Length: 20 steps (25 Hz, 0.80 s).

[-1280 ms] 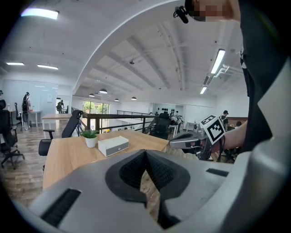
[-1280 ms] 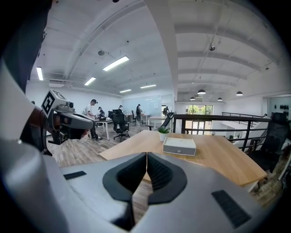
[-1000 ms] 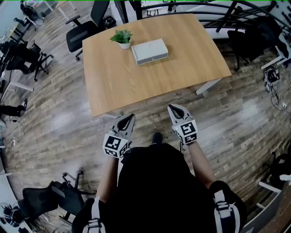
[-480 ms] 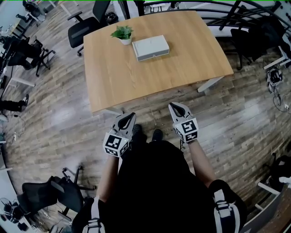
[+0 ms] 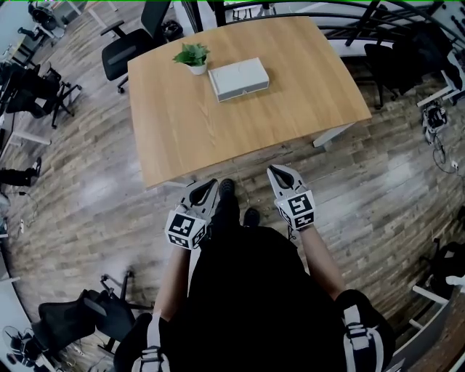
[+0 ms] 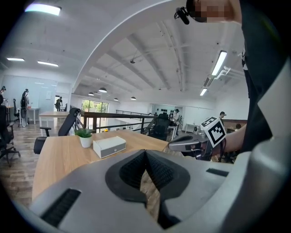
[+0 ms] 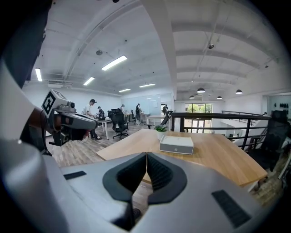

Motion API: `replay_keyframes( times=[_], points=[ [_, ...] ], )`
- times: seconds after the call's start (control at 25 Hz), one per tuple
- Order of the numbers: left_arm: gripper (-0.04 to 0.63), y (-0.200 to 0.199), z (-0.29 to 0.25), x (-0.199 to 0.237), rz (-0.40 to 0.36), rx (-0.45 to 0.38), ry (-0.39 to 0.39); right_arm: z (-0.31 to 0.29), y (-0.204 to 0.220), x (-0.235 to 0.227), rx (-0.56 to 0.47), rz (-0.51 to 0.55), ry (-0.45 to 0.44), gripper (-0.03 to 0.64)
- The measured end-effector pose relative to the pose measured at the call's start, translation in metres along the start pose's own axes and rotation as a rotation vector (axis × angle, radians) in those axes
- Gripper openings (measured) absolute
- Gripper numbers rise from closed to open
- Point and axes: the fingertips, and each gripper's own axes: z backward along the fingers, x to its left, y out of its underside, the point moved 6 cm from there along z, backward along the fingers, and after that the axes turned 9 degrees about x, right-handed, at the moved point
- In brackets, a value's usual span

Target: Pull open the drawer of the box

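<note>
A small grey box with a drawer front and knob lies on the far part of a wooden table; it also shows in the left gripper view as the box and in the right gripper view as the box. Its drawer looks closed. My left gripper is shut and empty, held over the floor just short of the table's near edge. My right gripper is likewise shut and empty, beside the near edge. Both are well away from the box.
A potted green plant stands just left of the box. Black office chairs stand beyond the table's far left corner. A black railing runs behind the table. More chairs are at the lower left.
I have stepped slightly closer to the table; a foot has come forward between the grippers. Both grippers stay shut and hold the same pose.
</note>
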Motion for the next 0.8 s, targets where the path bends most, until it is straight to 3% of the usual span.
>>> replay_keyframes(
  times=[0.28, 0.8],
  points=[
    [0.023, -0.035, -0.034, 0.020, -0.060, -0.027, 0.063, -0.006, -0.001, -0.022, 0.030, -0.035, 0.048, 0.025],
    [0.023, -0.054, -0.067, 0.085, -0.049, -0.014, 0.112, -0.057, -0.033, -0.041, 0.061, -0.035, 0.085, 0.025]
  ],
)
